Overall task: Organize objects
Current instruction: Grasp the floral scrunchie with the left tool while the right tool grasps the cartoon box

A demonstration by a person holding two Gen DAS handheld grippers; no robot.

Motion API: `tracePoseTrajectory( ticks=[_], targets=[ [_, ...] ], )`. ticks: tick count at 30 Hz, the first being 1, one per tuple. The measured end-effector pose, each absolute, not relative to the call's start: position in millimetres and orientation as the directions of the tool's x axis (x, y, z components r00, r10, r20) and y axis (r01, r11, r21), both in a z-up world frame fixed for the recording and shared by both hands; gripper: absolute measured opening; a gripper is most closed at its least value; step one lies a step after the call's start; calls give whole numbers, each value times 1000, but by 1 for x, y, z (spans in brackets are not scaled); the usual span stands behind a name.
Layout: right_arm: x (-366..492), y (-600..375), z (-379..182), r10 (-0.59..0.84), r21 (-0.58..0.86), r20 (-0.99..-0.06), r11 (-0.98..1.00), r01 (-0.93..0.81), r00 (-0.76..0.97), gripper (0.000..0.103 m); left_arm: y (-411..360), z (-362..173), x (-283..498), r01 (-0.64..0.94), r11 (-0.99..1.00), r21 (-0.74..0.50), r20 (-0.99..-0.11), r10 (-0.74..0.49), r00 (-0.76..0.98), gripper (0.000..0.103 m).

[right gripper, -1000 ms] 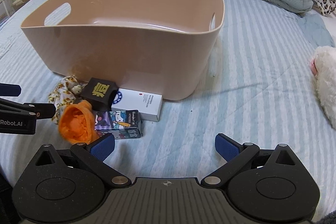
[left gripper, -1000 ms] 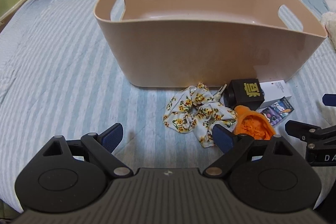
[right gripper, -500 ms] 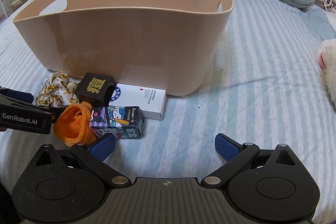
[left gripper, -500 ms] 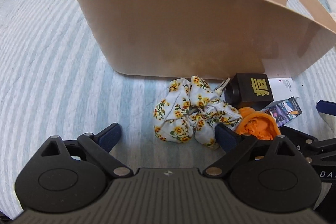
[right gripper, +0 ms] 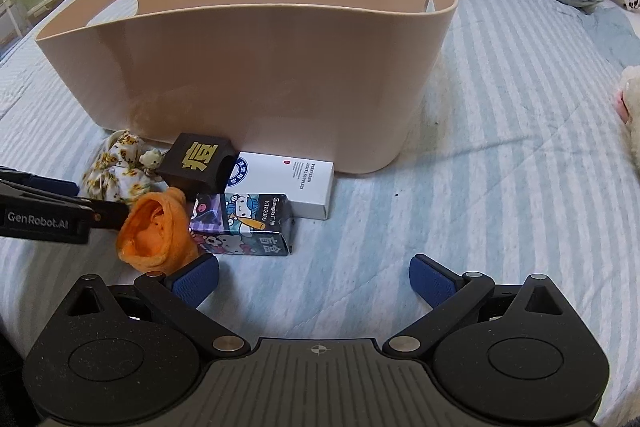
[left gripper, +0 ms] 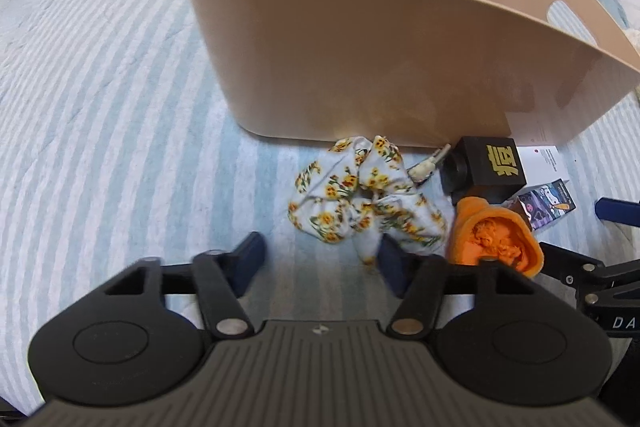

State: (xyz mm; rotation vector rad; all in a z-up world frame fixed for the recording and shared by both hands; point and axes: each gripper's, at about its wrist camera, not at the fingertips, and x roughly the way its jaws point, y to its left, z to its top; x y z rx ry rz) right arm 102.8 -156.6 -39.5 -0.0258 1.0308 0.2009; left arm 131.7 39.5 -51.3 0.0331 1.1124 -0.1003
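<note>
Both claws wide, holding nothing: left gripper (left gripper: 320,259) nearing floral scrunchie (left gripper: 360,203) at frame centre. Next: straddle, pinch, lift into tub (left gripper: 400,67). Right gripper (right gripper: 314,277) idle, lower frame.

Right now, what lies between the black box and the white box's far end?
Nothing: the black box overlaps the white box, touching it, in the right wrist view.

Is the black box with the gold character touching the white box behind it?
Touching. In the right wrist view the black box leans on the white box, its edge overlapping the white box's round logo with no gap showing.
</note>
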Motion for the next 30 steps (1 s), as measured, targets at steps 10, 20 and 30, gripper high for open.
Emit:
tracePoseTrajectory(
  ticks=[10,20,30],
  targets=[
    [103,-165,-32,210,150,-842,976,-158,497,92,50,-44,125,99,994,-39,-887,-80,454,19],
    [110,-145,-31,251,169,-830,964,-204,497,91,43,-39,114,82,993,-83,-875,-113,471,43],
    [110,-148,-39,194,107,-826,976,-190,529,50,41,-46,110,106,987,-123,-851,-160,501,4]
  ],
)
